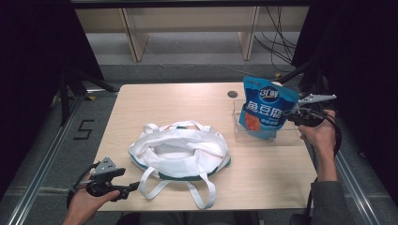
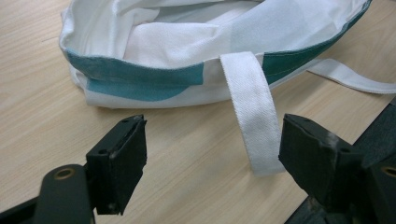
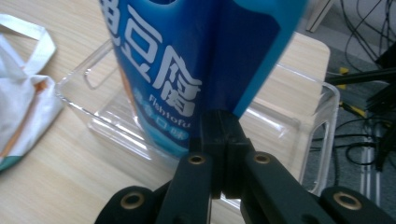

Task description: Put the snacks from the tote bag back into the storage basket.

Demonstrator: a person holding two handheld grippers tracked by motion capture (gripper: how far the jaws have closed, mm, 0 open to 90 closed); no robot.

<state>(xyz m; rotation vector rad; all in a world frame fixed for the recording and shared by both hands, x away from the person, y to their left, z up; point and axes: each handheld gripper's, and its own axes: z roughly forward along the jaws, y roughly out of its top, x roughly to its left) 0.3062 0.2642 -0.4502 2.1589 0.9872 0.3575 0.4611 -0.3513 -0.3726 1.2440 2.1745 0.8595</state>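
Clear plastic bin [image 1: 244, 133] under pinched blue snack bag [image 1: 266, 107].

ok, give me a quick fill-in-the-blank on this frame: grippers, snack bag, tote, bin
1. The right gripper is shut on the ____ snack bag.
2. The snack bag is held above the clear plastic ____ at the table's right side.
3. The left gripper has its jaws ____, with the tote bag's white strap lying between them.
4. The tote bag is white with ____ trim.

Missing words: blue; bin; open; teal

Each black hand-held gripper [image 1: 133, 186] carries a grey three-cornered plate, brass-coloured pivot screws and a trailing cable; the right sleeve [image 1: 328, 202] is grey.
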